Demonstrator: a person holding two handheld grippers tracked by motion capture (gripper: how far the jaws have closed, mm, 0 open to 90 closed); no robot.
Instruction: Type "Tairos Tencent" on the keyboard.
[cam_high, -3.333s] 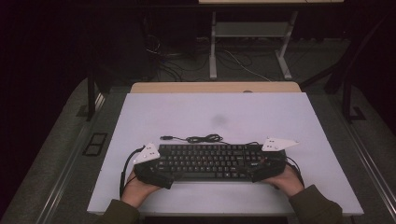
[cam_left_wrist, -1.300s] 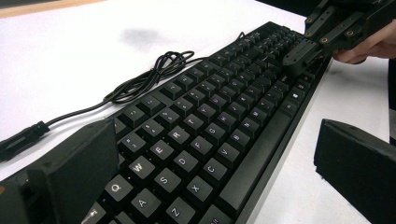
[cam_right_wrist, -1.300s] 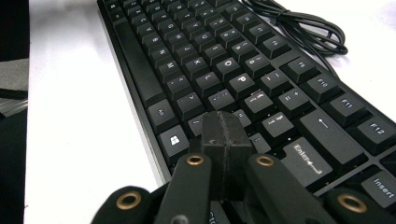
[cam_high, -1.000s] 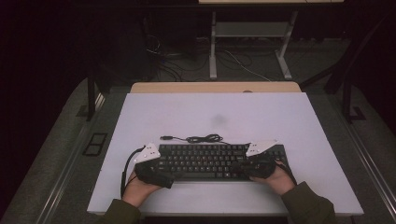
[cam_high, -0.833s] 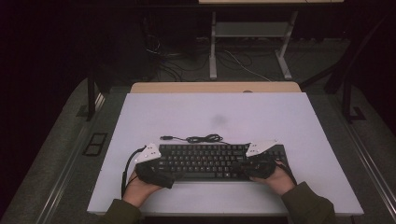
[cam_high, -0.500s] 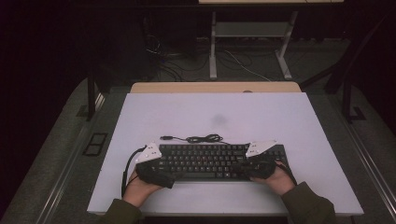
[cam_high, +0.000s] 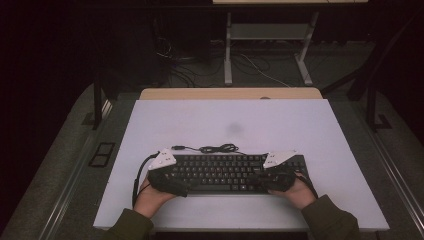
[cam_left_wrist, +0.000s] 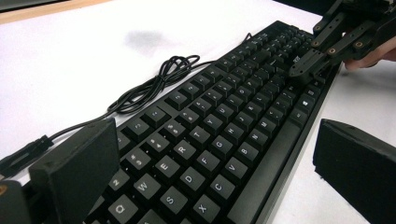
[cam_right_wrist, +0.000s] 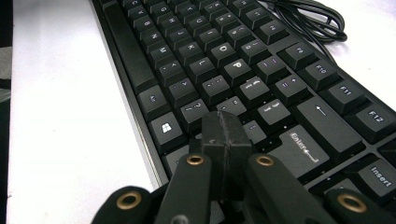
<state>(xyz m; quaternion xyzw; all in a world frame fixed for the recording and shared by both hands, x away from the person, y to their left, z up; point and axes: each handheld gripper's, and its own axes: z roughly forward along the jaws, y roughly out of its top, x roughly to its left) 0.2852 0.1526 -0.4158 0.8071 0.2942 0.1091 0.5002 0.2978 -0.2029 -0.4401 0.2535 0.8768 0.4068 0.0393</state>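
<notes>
A black keyboard (cam_high: 235, 173) lies low and centre in the high view, on a white table (cam_high: 300, 125), its long side running across the frame. Both of its ends are hidden there under the grippers and the hands behind them, and the key legends are too small to read from above.

The left gripper (cam_left_wrist: 219, 177) straddles the keyboard's left end: in the left gripper view one black jaw stands at the lower left over the far edge of the keys and the other at the lower right above bare table, wide apart and clasping nothing. Whether the jaws touch the keyboard's edges cannot be told.

The right gripper (cam_right_wrist: 222, 135) sits at the bottom centre of its own view, jaws pressed flat together with nothing between them, the tip over the keys near the Enter key (contact with a key is hard to judge). The same gripper shows at the upper right of the left gripper view.

A black cable (cam_high: 216, 148) lies coiled just above the keyboard in the high view, its plug end cut off at the left edge of the left gripper view.
</notes>
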